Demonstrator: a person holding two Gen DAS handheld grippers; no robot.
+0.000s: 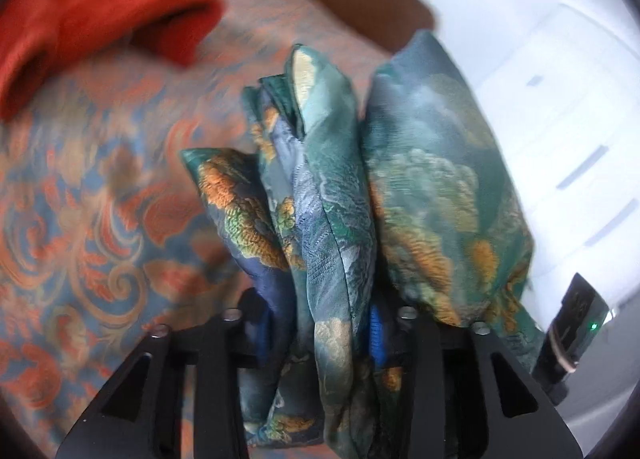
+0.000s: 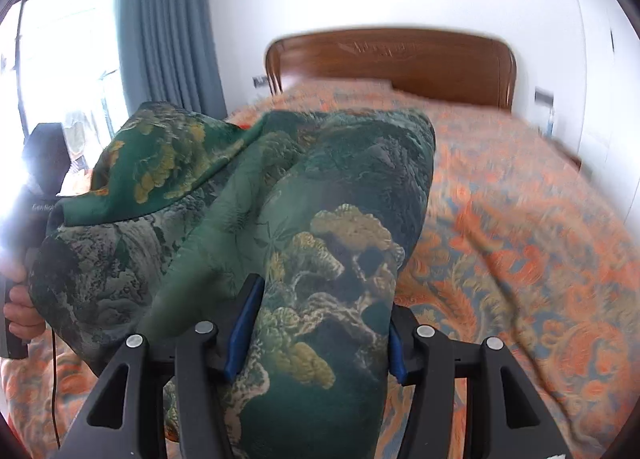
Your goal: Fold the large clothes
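While raised above the patterned bed [image 2: 520, 239], the green printed garment [image 2: 280, 227] is pinched in bunched folds by the left hand-held gripper [image 1: 320, 323] and by the right hand-held gripper [image 2: 316, 339]; an orange garment [image 1: 92, 27] lies apart.

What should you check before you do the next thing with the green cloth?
1. Left gripper has the green cloth between its jaws: ok.
2. Right gripper has the cloth too: ok.
3. Cloth lies smooth and flat: not ok, it is bunched in thick folds.
4. Bedspread has free room to lay it down: ok on the right wrist view.
5. Red garment is out of the way: cannot tell.
6. Cloth edges line up: cannot tell.
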